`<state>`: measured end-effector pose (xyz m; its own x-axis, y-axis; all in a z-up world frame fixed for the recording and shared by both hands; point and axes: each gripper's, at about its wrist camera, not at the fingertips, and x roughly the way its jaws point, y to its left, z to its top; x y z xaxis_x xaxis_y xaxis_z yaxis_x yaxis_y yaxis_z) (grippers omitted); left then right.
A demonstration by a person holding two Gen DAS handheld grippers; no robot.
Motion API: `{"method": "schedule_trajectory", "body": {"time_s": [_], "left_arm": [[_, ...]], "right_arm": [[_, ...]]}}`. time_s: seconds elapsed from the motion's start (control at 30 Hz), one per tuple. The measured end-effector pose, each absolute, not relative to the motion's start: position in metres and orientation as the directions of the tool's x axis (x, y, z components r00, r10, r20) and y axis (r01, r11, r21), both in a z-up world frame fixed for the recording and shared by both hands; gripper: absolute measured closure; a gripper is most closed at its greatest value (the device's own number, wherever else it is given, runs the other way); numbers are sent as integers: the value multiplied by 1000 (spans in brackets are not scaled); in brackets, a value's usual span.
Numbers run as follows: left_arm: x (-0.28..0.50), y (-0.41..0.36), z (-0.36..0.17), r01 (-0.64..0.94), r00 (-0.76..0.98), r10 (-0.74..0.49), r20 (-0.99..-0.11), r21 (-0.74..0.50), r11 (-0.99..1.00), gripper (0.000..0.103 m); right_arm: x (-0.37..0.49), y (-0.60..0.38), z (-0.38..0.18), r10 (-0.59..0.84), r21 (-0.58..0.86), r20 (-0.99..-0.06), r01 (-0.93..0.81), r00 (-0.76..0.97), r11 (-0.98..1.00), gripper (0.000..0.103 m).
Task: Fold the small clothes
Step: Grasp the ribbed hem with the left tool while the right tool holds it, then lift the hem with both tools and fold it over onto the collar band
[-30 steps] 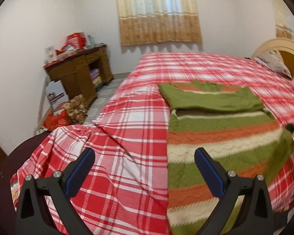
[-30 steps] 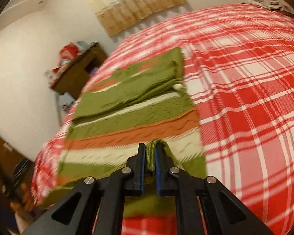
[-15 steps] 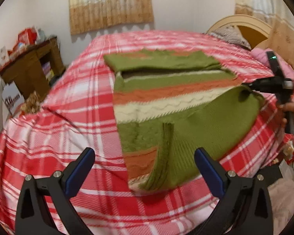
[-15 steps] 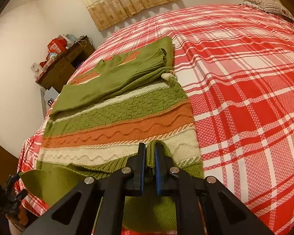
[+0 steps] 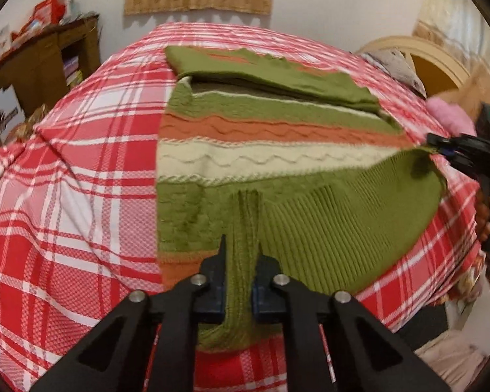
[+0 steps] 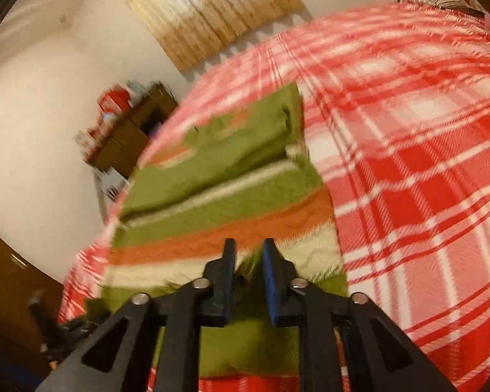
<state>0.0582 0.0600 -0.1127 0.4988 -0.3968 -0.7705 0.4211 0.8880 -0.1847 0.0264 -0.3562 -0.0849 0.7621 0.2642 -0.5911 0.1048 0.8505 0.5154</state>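
Your left gripper (image 5: 240,261) is clenched on a bunched ridge of the striped knit sweater's (image 5: 271,137) green ribbed hem, at 6 o'clock in the left wrist view. Your right gripper (image 6: 248,261) has its fingers a little apart in the blurred right wrist view, with green knit between and below them; in the left view it sits at 3 o'clock, at the hem's far corner (image 5: 431,163). I cannot tell whether it has a firm hold.

The sweater lies flat on the plaid bed cover (image 5: 81,170), sleeves already folded across its top at 12 o'clock. The hem is turned up near the bed's edge.

Judgement: you are starting the bottom-to-top fold.

Recommendations:
- Confirm the right grip before lifting; a loose corner would skew the fold.
- Raise both corners level, with the hem taut between them.
- Carry the hem toward 12 o'clock and lay it square on the folded sleeves.
- Lift clear of the cover so the knit does not drag the plaid into wrinkles.
- Your left grasp holds a gathered pleat; let it spread when you set down.
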Motion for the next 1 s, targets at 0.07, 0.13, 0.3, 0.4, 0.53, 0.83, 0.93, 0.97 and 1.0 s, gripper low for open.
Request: {"method": "schedule_trajectory", "body": {"time_s": [0.07,0.13,0.3,0.4,0.53,0.83,0.93,0.97,1.0], "left_arm": [[60,62,-113,414,491,-405,-771,-203,888,93],[61,61,-114,414,489,-403,-774,-201,888,91],[61,59,-115,414,491,-400,-774,-196,889,89],[62,58,-115,415,489,-402,-774,-198,888,83],[56,49,-114,453,504,-397,-767,-157,878,63],[58,47,-109,415,537,-371,-758,-146,898,96],[62,49,-96,393,560,-363,-744,-147,908,96],[65,48,-89,390,572,-356,-739,-137,910,96],[66,46,-86,393,576,-355,-737,-131,910,96]], "right_arm": [[15,-365,-71,248,527,-545,97,801,844,42],[2,-372,-60,208,519,-496,96,843,849,31],[15,-341,-68,197,318,-608,9,769,948,31],[29,-314,-88,191,217,-670,-57,718,974,32],[51,-296,-114,179,145,-734,-107,655,984,32],[39,-285,-115,129,68,-752,-119,646,991,89],[32,-287,-102,148,123,-713,-85,686,989,90],[30,-290,-94,154,144,-691,-74,706,987,90],[29,-290,-88,153,150,-677,-68,720,986,90]]}}
